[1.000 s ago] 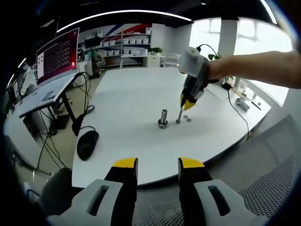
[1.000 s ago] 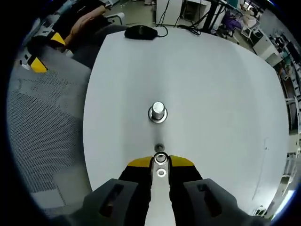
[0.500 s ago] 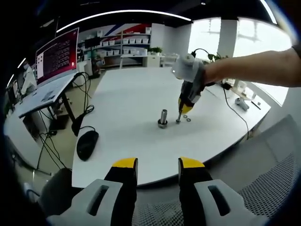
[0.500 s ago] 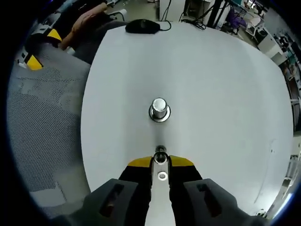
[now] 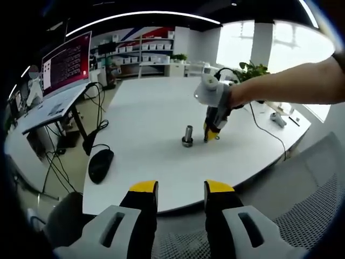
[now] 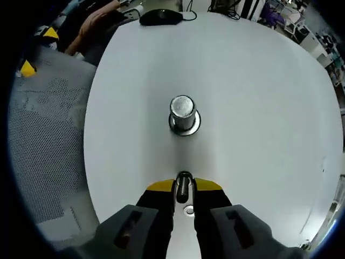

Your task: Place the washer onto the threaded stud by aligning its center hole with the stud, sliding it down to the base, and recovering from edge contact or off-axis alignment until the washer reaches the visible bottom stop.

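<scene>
The task was at an early stage. The right hand-held gripper (image 6: 183, 190) stood low over the white bench (image 6: 259, 108), with a thin upright stud (image 6: 184, 183) between its yellow tips; the jaws were narrow around it, but I could not tell whether they really pressed on it or only stood beside it. One washer (image 6: 188, 210) lay flat on the bench between the jaws, just behind the stud, so it was not yet on the stud and not yet lifted. I judged that everything was left to do: to take the washer, to bring its hole over the stud, and to slide it down to the base.

In the left gripper view the right hand-held gripper (image 5: 211, 132) was seen from far, pointing down at the bench just beside a thicker metal post (image 5: 187, 135). The left hand-held gripper (image 5: 180, 189) was held back, near the edge of the bench, with its jaws apart and nothing between them.

By count: two hand-held grippers, one thin stud, one thicker post (image 6: 184, 114) with a wide collar at its foot, and one washer that I could see clearly. One computer mouse (image 5: 100, 164) lay on the bench, well apart from the metal parts, and one monitor (image 5: 66, 62) stood on another desk behind
</scene>
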